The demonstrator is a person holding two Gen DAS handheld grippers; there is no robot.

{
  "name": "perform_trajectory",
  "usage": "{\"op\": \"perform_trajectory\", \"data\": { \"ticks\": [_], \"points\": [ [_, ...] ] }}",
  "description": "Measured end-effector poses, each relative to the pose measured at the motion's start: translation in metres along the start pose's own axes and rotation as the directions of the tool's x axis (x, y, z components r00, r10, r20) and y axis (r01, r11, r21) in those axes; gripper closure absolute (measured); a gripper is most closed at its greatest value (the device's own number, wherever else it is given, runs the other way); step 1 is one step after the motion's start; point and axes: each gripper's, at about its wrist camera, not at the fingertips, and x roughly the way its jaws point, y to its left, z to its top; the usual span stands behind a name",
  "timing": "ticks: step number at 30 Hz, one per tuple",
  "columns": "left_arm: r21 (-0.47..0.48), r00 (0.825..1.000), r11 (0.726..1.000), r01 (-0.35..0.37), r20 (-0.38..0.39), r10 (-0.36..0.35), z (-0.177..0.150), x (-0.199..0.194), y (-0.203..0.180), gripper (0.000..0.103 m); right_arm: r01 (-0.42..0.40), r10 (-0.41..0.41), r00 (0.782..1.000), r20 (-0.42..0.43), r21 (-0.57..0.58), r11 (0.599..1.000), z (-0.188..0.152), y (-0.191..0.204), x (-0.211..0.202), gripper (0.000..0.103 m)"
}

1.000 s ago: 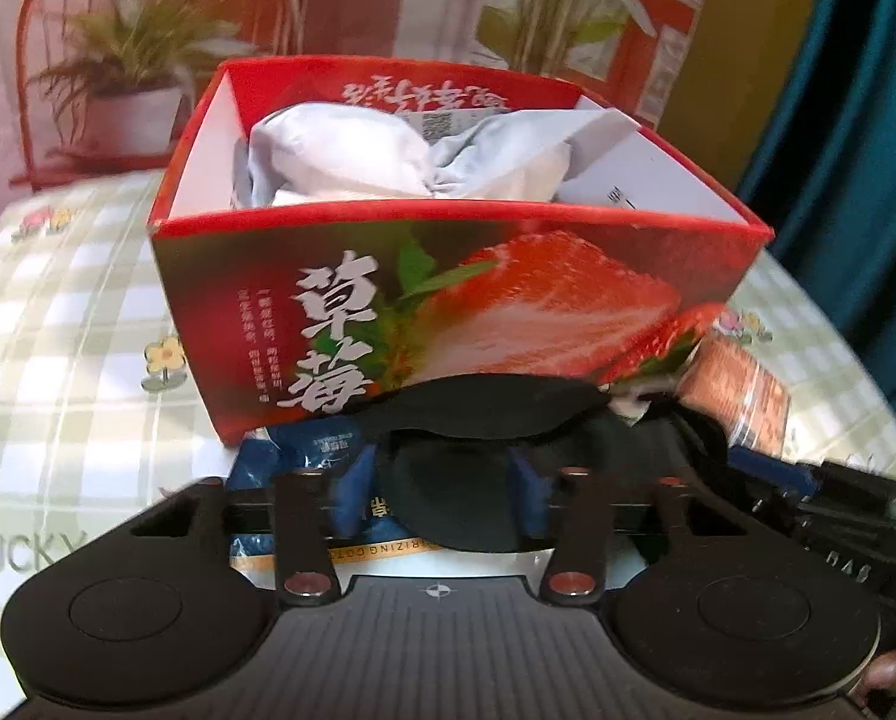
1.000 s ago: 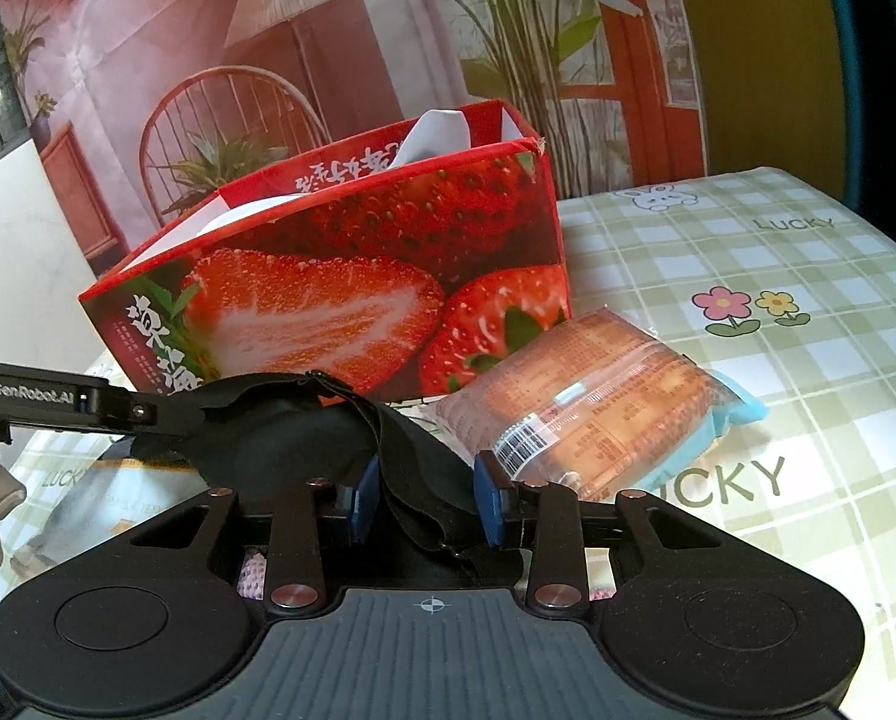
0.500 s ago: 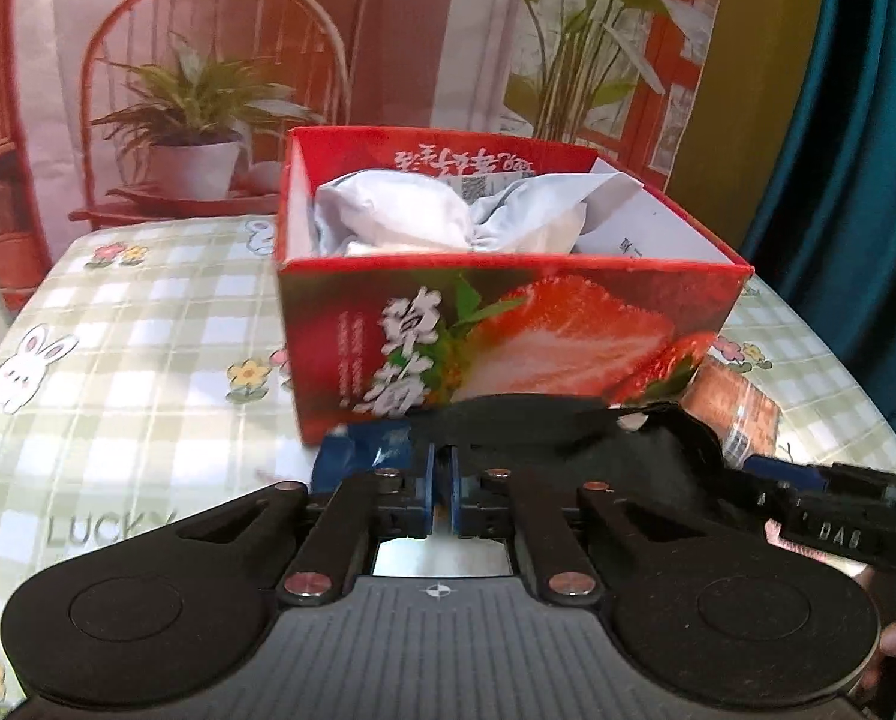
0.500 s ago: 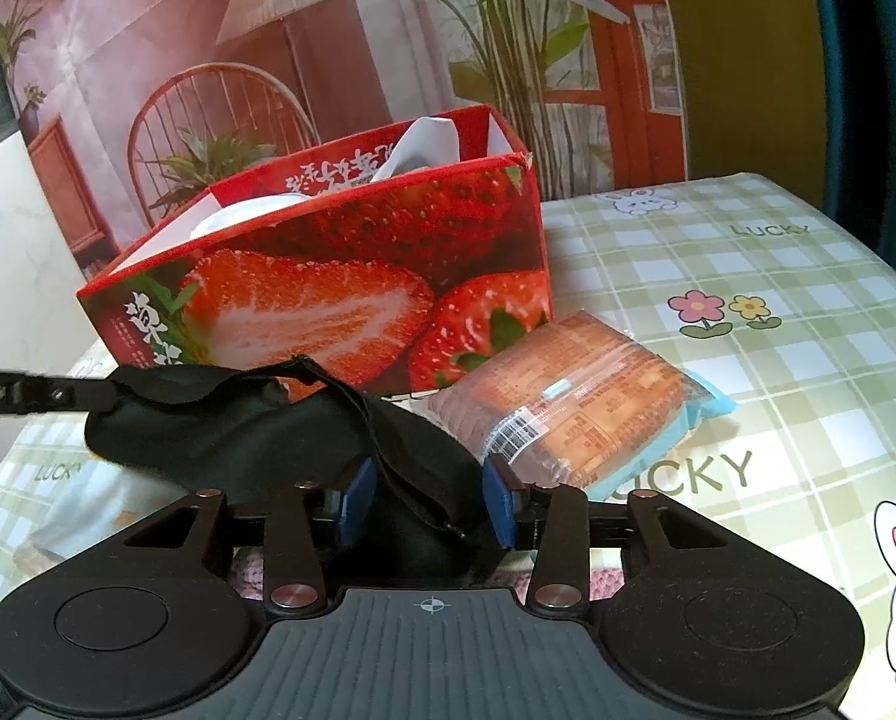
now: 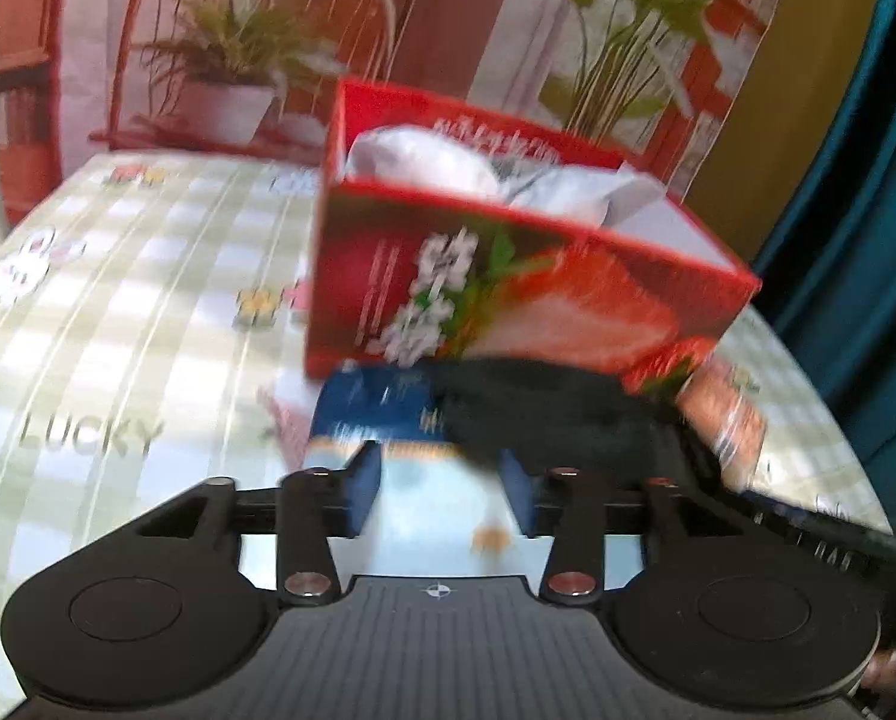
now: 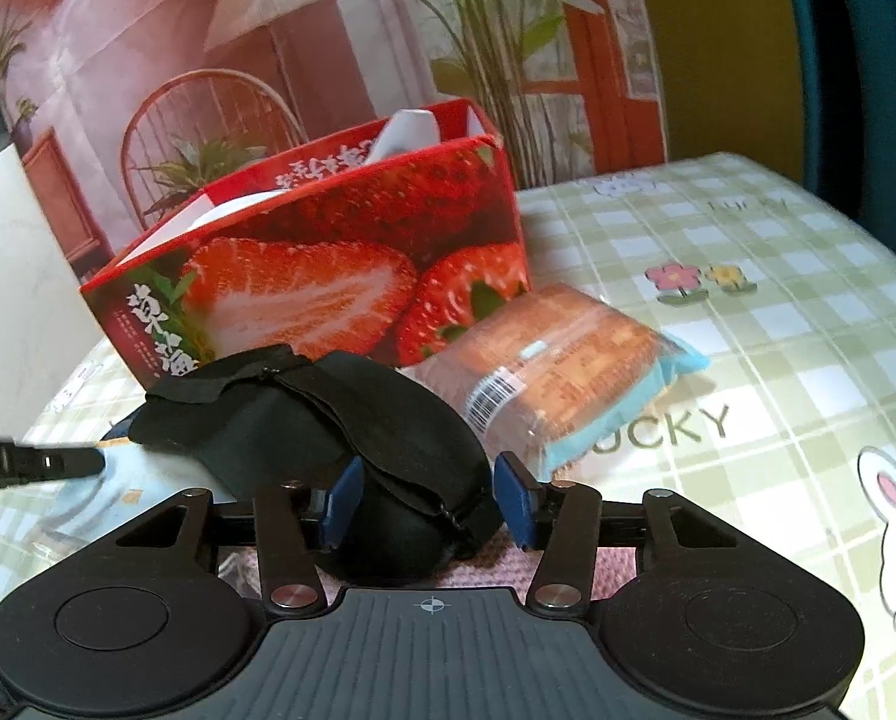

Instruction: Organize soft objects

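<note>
- The checked tablecloth (printed with rabbits, flowers and "LUCKY") covers the table under everything.
- The strawberry box stands on it, open at the top, with white soft items bundled inside; this box is the landmark for the rest.
- A black eye mask lies in front of the box, just beside its front wall, strap folded over its top.
- An orange snack packet with pale blue ends lies at the box's front right corner, touching the mask's edge as far as can be seen.
- A blue-and-white packet lies flat in front of the box, partly under the mask (the left wrist view is blurred).
- The right gripper is in front of the box, jaws parted wide, blue pads on either side of the mask's near end; whether they press it I cannot tell.
- The left gripper is in front of the box's left part, jaws spread apart over the blue-and-white packet, holding nothing.
</note>
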Motion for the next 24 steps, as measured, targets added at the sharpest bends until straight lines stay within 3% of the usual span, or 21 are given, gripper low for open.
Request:
{"op": "perform_trajectory", "data": {
  "ticks": [6,12,17,19,20,21,24],
  "points": [
    [-0.065,0.998,0.997,0.046,-0.051,-0.049,0.018,0.033,-0.003,0.052,-0.007,0.007,1.000,-0.004,-0.008,1.000,-0.001,-0.002,0.006,0.057],
    [-0.039,0.995,0.999,0.008,-0.095,-0.012,0.028,0.067,-0.011,0.049,-0.021,0.021,1.000,-0.004,-0.011,1.000,-0.002,-0.004,0.008,0.058],
    [-0.043,0.991,0.998,0.034,-0.126,-0.040,0.033,0.081,-0.018,0.048,-0.027,0.026,1.000,-0.006,-0.006,1.000,-0.002,-0.005,0.008,0.058],
    [-0.015,0.992,0.999,0.037,-0.118,-0.039,0.031,0.078,-0.024,0.055,-0.027,0.027,1.000,-0.004,-0.011,1.000,-0.002,-0.005,0.008,0.058],
    [-0.001,0.993,1.000,0.025,-0.112,-0.025,0.030,0.075,-0.025,0.073,-0.028,0.028,1.000,-0.004,-0.010,1.000,-0.001,-0.006,0.008,0.058],
    [0.011,0.994,1.000,0.014,-0.107,-0.013,0.029,0.071,-0.025,0.081,-0.027,0.027,1.000,-0.004,-0.009,1.000,-0.002,-0.005,0.008,0.058],
    [0.025,0.998,1.000,-0.002,-0.058,0.003,0.026,0.051,-0.021,0.089,-0.020,0.020,1.000,0.004,-0.005,1.000,-0.001,-0.005,0.007,0.057]
  ]
}}
